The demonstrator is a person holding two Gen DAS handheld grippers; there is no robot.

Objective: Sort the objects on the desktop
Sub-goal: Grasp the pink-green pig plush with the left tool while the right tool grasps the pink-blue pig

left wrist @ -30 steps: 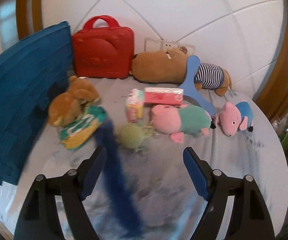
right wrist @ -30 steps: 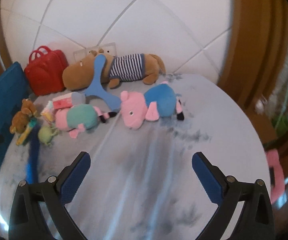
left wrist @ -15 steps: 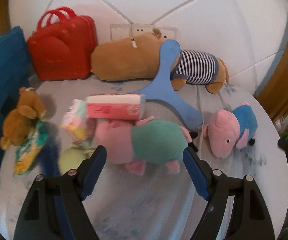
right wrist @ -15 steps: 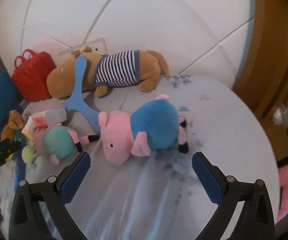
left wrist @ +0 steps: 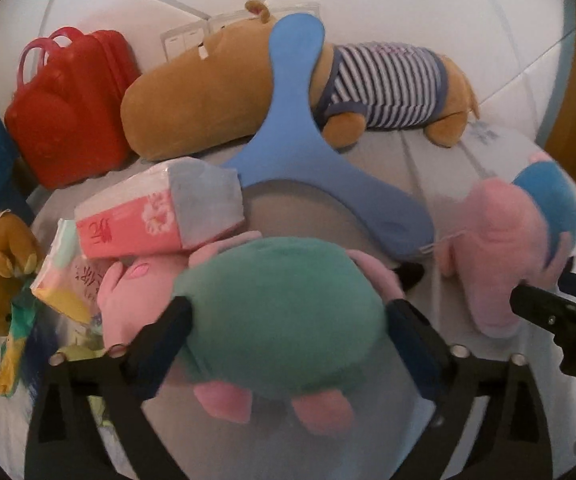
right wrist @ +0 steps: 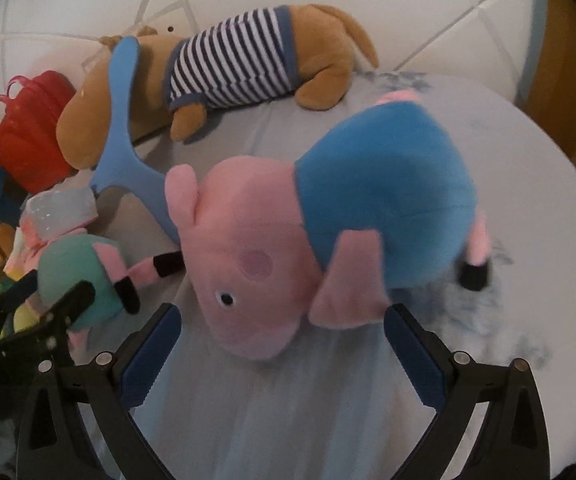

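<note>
Currently: approach step. Left gripper [left wrist: 288, 316], fingers opening, straddles green-dressed pig plush [left wrist: 280, 300] at desk [right wrist: 487, 128] centre. Right gripper [right wrist: 282, 328], fingers spread, nears blue-dressed pig plush [right wrist: 327, 232] at 12 o'clock. Next: close squarely on each body.

Two pig plushes [left wrist: 280, 304] [right wrist: 327, 240] on their sides

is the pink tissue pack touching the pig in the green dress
Touching. In the left wrist view the pink tissue pack lies on the pink head of the pig in the green dress, its lower edge pressed against the plush with no gap showing.
</note>
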